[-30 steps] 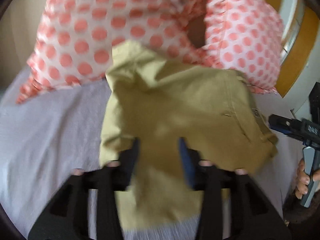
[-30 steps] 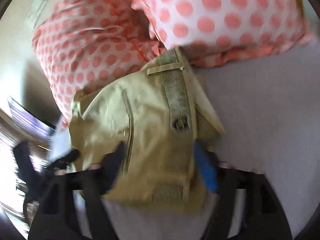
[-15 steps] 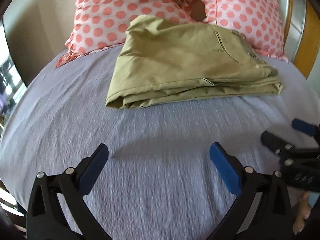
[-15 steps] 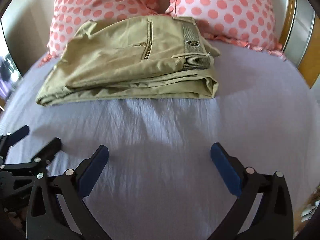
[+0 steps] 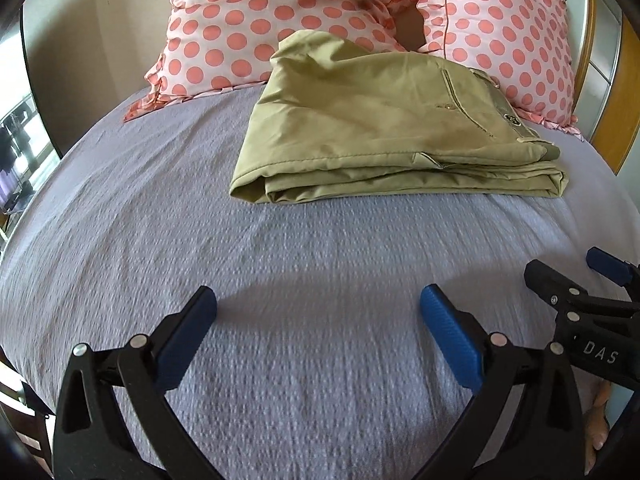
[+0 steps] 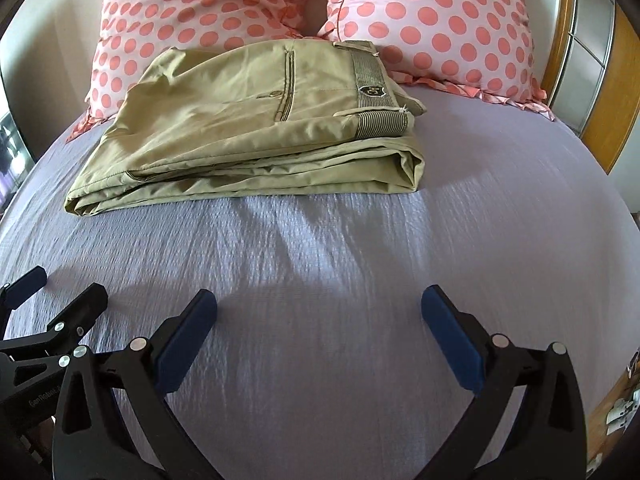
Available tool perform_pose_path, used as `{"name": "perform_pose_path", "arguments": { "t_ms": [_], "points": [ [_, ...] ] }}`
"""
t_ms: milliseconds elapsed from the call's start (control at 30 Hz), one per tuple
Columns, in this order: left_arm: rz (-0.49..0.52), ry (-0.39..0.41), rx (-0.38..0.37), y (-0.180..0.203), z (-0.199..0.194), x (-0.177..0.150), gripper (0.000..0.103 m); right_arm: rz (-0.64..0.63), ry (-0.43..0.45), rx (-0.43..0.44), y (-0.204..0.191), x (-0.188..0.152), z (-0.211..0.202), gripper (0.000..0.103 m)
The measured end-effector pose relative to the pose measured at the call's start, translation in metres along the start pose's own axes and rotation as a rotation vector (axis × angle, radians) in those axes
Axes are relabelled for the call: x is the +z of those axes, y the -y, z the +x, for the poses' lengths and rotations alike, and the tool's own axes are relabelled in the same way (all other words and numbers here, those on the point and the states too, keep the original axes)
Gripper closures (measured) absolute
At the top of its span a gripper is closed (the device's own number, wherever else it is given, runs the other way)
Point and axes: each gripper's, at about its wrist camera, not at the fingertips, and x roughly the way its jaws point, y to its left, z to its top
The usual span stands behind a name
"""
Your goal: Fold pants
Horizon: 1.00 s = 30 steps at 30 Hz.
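Note:
The khaki pants point(image 5: 380, 128) lie folded in a flat stack on the lilac bed sheet point(image 5: 280, 280), their far edge against the pillows. In the right wrist view the pants point(image 6: 256, 128) show a striped waistband on the right. My left gripper point(image 5: 318, 308) is open and empty, well short of the pants, above the sheet. My right gripper point(image 6: 318, 308) is open and empty too, equally far back. Each gripper shows at the edge of the other's view: the right one point(image 5: 576, 280) and the left one point(image 6: 60, 292).
Two pink pillows with coral dots point(image 5: 256, 20) point(image 6: 432, 20) lean behind the pants. A wooden bed frame and wardrobe point(image 6: 592, 60) stand at the right. A wall point(image 5: 80, 60) is at the left.
A second ago both grippers were closed on the pants near the pillows. They have let go, opened and pulled back toward the foot of the bed. The pants now lie folded.

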Motion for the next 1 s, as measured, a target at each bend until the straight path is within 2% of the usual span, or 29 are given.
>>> {"name": "perform_pose_path", "arguments": {
  "t_ms": [500,1000],
  "points": [
    [-0.002,-0.061,-0.004,-0.003,0.0036,0.0064,0.002,-0.001,0.0,0.001,0.0002,0.0007,0.0006,0.001],
    [-0.011,-0.069,0.001,-0.0029,0.0047,0.0057,0.002,-0.003,0.0,0.003,0.0005,0.0016,0.0002,0.001]
  ]
}}
